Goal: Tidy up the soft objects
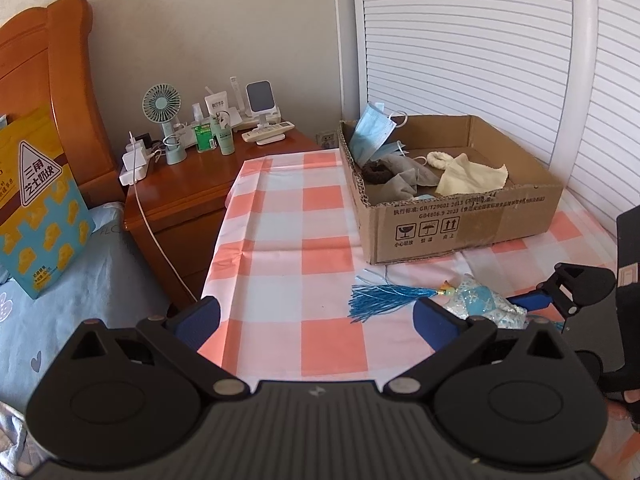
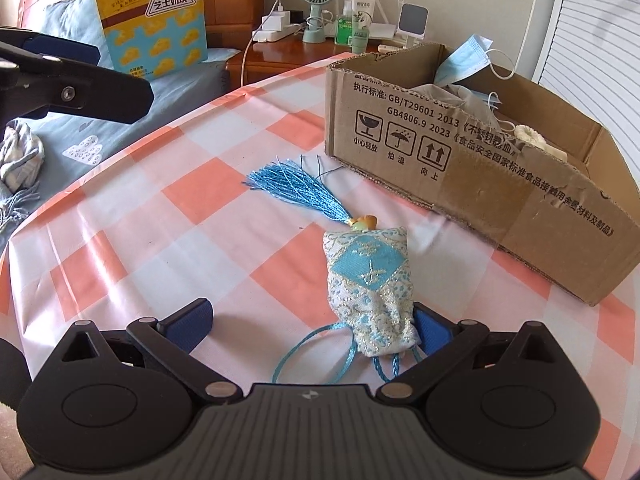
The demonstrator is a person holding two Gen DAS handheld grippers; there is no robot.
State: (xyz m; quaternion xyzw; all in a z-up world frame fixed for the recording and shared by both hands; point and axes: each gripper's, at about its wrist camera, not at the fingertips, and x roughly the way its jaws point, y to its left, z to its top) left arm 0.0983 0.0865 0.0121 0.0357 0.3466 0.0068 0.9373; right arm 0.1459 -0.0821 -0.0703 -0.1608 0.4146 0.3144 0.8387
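A blue and white sachet (image 2: pixel 370 280) with a blue tassel (image 2: pixel 298 190) lies on the pink checked tablecloth (image 2: pixel 160 240), in front of a cardboard box (image 2: pixel 480 176). My right gripper (image 2: pixel 312 326) is open, with the sachet's lower end between its fingers, close to the right finger (image 2: pixel 432 328). The sachet also shows in the left wrist view (image 1: pixel 480 300), with its tassel (image 1: pixel 384 298). My left gripper (image 1: pixel 320 320) is open and empty, left of the sachet. The box (image 1: pixel 460 216) holds a face mask (image 1: pixel 370 132), a yellow cloth (image 1: pixel 472 178), grey cloth and scrunchies.
A wooden nightstand (image 1: pixel 188 196) behind the table carries a small fan (image 1: pixel 162 106), bottles, chargers and a remote. A bed with a snack bag (image 1: pixel 36 200) lies to the left. White slatted doors (image 1: pixel 480 40) stand behind the box.
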